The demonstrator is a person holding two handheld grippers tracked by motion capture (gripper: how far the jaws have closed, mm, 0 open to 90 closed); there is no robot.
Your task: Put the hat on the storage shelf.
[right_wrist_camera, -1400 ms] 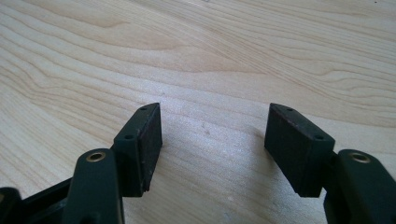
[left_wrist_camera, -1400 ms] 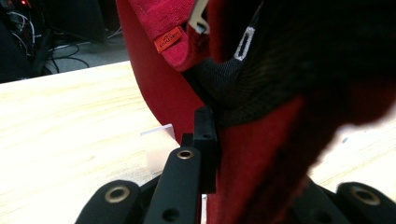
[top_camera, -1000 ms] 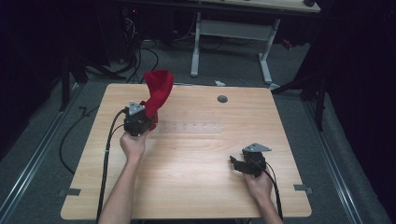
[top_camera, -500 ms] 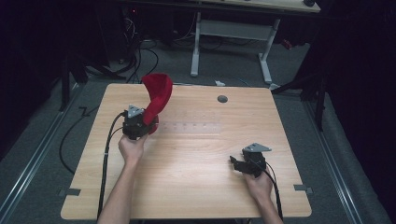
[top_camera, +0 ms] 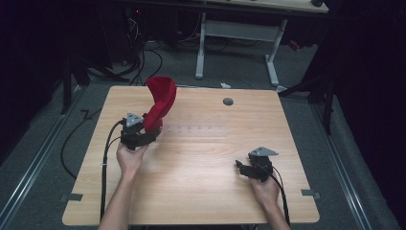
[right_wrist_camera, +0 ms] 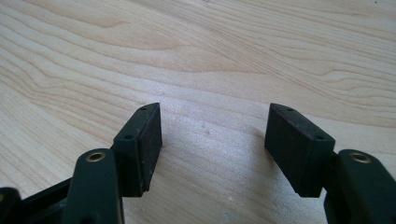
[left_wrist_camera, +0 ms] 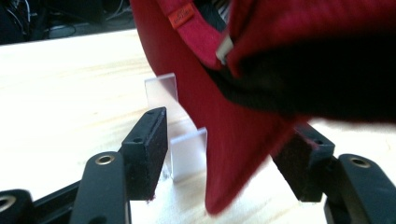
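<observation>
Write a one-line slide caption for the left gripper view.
Open left claw around the brim of a red cap, its jaws just opening beside a clear stand on the wooden table.

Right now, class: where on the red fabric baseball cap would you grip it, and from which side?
Probably the flat brim of the red fabric baseball cap, approached from its free lower edge: it hangs edge-on between the left gripper's just-opened jaws, thin enough to pinch.

One red cap (top_camera: 160, 103), two grippers
</observation>
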